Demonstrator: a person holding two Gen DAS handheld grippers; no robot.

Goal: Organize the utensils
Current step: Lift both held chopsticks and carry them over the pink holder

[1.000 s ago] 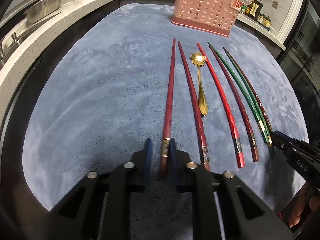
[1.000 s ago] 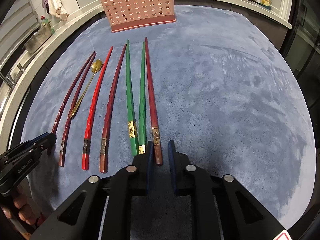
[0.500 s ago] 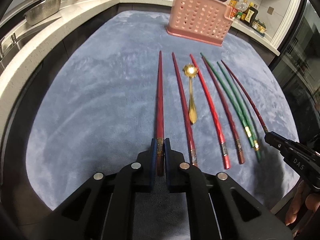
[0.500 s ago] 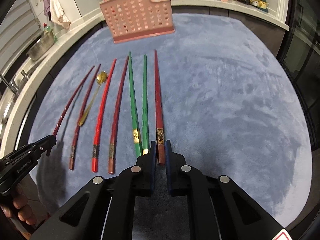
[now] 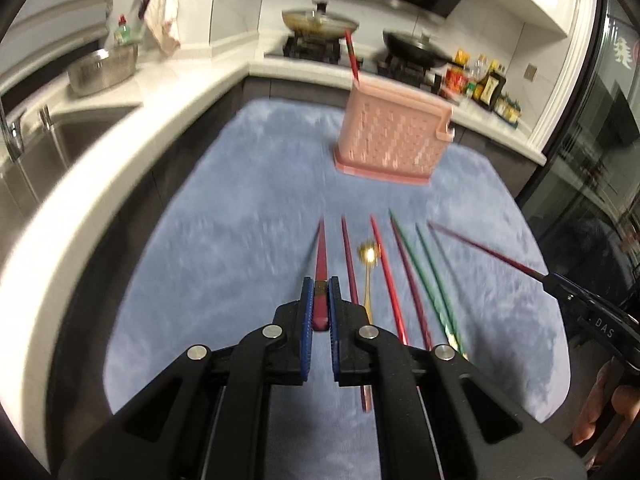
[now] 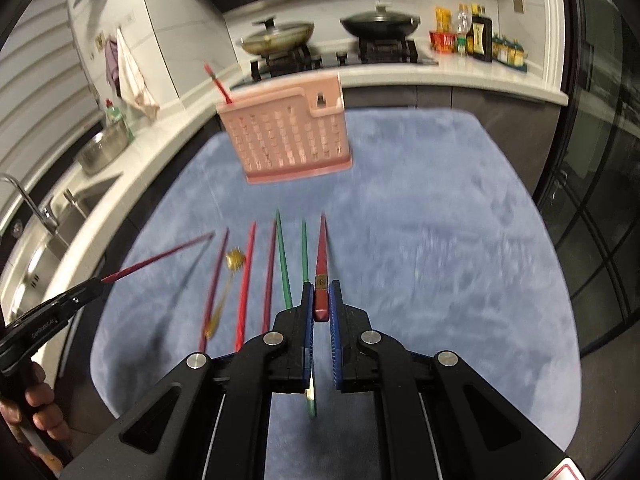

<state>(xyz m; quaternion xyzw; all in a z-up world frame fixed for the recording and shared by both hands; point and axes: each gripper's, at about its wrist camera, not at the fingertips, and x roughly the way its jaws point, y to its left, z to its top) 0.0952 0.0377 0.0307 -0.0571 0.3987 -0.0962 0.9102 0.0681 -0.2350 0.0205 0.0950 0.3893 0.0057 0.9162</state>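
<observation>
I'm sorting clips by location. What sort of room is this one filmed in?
A home kitchen, most likely. A gas stove with a lidded pan and a dark wok stands at the back, a steel sink with a tap is on the left, and sauce bottles line the counter.

Seven red chopsticks (image 5: pixel 386 276), counting one in the pink holder (image 5: pixel 390 140), two green chopsticks (image 5: pixel 424 276), one gold spoon (image 5: pixel 368 276).
</observation>
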